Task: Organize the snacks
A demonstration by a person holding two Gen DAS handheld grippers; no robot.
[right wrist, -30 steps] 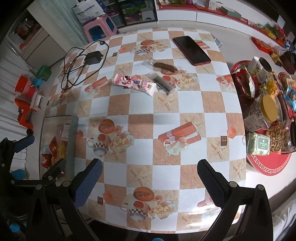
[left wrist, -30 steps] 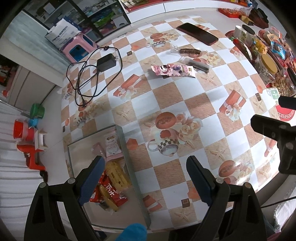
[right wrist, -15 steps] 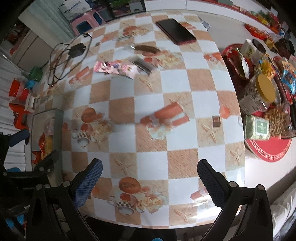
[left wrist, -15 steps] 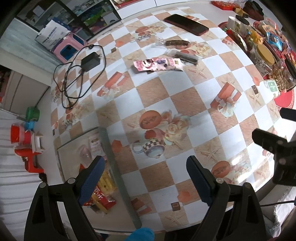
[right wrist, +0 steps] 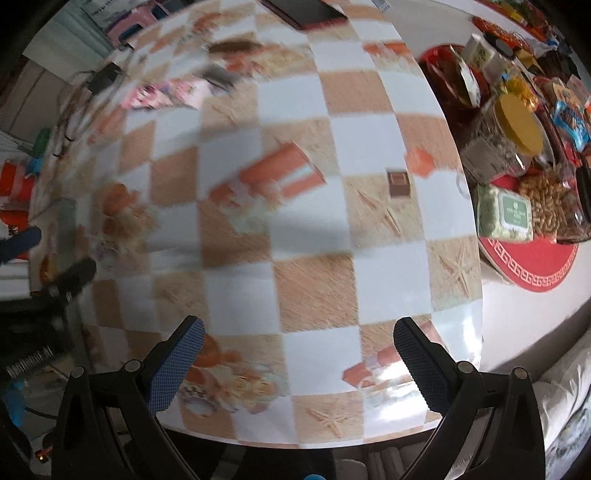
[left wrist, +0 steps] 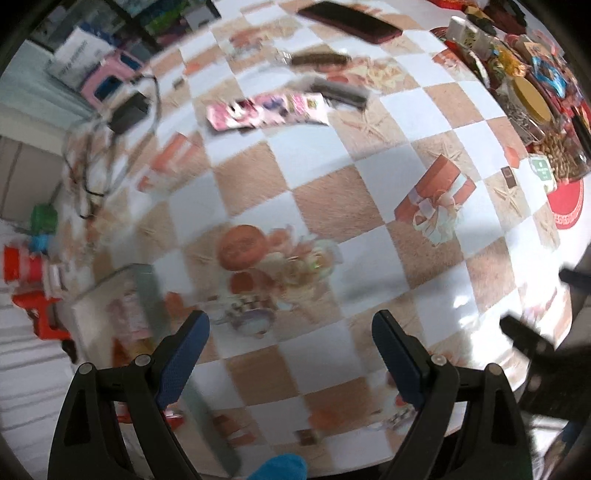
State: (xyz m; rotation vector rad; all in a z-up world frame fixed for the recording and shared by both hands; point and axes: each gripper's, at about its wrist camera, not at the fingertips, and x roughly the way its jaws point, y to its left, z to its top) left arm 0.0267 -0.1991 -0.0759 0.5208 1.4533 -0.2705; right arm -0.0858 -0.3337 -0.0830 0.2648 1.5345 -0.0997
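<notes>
Both views are smeared with motion blur. The left hand-held gripper (left wrist: 290, 345) hangs above the near part of the checkered surface (left wrist: 321, 195) with its blue-padded fingers spread wide and nothing between them; the right hand-held gripper (right wrist: 297, 356) is likewise spread wide and empty over the near edge of the same surface. Far across the surface lies a pink snack packet (left wrist: 267, 110), just beside a dark wrapped bar (left wrist: 341, 92), with a second dark bar (left wrist: 319, 58) farther off and a dark red phone (left wrist: 352, 20) beyond that. At the near left stands a clear tray (left wrist: 147, 295) with several wrapped snacks inside, though blur hides which ones. A black charger and cable (left wrist: 127, 110) lie at the far left. On the right, a round red tray (right wrist: 532, 258) carries a yellow-lidded jar (right wrist: 511, 129), a green packet (right wrist: 506, 218) and peanuts (right wrist: 546, 201).
</notes>
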